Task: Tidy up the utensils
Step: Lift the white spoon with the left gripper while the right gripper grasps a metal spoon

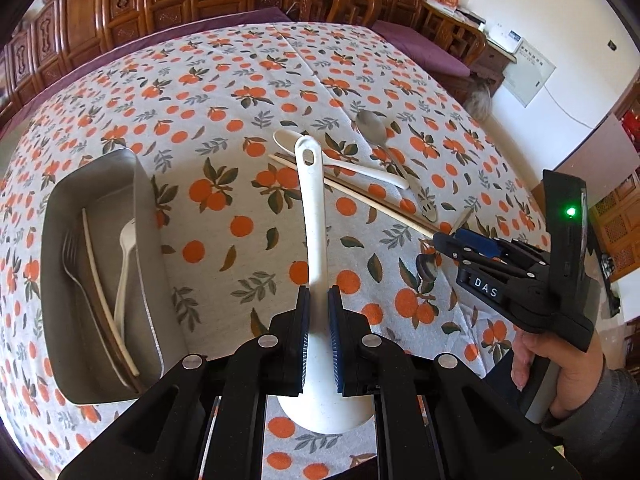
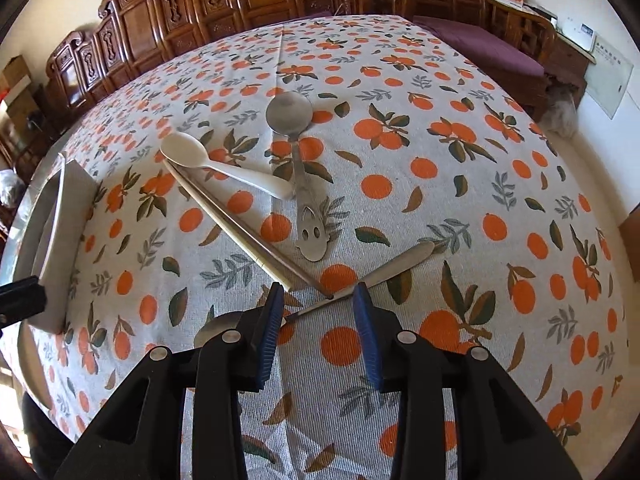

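My left gripper (image 1: 319,312) is shut on a white rice paddle (image 1: 314,216), held above the table with its handle pointing away. A metal tray (image 1: 150,216) to its left holds a fork, a white plastic fork and chopsticks. My right gripper (image 2: 318,300) is open, low over the table, its jaws on either side of a metal spoon's handle (image 2: 396,266); the spoon's bowl is partly hidden under the left finger. Ahead lie a white spoon (image 2: 224,168), a pair of chopsticks (image 2: 240,232) and a steel spoon with a face-shaped handle (image 2: 298,160).
The table wears an orange-print cloth (image 2: 440,184). The tray's edge (image 2: 52,216) shows at far left in the right wrist view. Carved wooden chairs and cabinets (image 1: 160,4) stand behind the table. The right gripper (image 1: 500,272) shows in the left wrist view.
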Action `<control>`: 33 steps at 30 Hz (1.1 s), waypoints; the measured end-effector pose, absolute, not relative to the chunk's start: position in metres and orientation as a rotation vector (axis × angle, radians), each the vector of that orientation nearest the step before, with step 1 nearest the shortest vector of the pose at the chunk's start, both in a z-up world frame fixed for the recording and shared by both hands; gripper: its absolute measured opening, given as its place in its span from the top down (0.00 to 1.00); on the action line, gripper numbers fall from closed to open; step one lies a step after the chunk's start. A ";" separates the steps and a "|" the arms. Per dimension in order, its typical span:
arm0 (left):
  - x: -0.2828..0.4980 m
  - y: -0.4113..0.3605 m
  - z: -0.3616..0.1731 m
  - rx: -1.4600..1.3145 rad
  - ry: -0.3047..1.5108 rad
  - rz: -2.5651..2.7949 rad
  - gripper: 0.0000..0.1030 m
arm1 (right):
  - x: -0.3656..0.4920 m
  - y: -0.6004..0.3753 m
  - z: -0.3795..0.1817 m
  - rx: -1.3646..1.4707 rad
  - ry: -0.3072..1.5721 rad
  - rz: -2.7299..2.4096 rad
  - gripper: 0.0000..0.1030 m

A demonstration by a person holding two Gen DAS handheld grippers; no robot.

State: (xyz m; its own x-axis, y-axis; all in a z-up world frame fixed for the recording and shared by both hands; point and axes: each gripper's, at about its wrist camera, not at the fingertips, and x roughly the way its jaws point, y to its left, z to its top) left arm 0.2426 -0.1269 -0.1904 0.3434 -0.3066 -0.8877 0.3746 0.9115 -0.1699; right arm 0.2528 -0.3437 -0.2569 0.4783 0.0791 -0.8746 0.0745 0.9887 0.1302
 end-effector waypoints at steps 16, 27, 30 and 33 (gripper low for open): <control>0.235 -0.115 -0.182 0.042 1.108 -0.453 0.92 | 0.233 -0.360 -0.254 0.097 1.125 0.072 0.83; 0.232 -0.118 -0.182 0.049 1.104 -0.469 0.92 | 0.220 -0.339 -0.247 0.136 1.096 0.096 0.58; 0.230 -0.118 -0.181 0.047 1.104 -0.473 0.92 | 0.222 -0.331 -0.255 0.108 1.130 0.077 0.57; 0.229 -0.117 -0.180 0.046 1.101 -0.475 0.92 | 0.220 -0.328 -0.255 0.085 1.131 0.060 0.57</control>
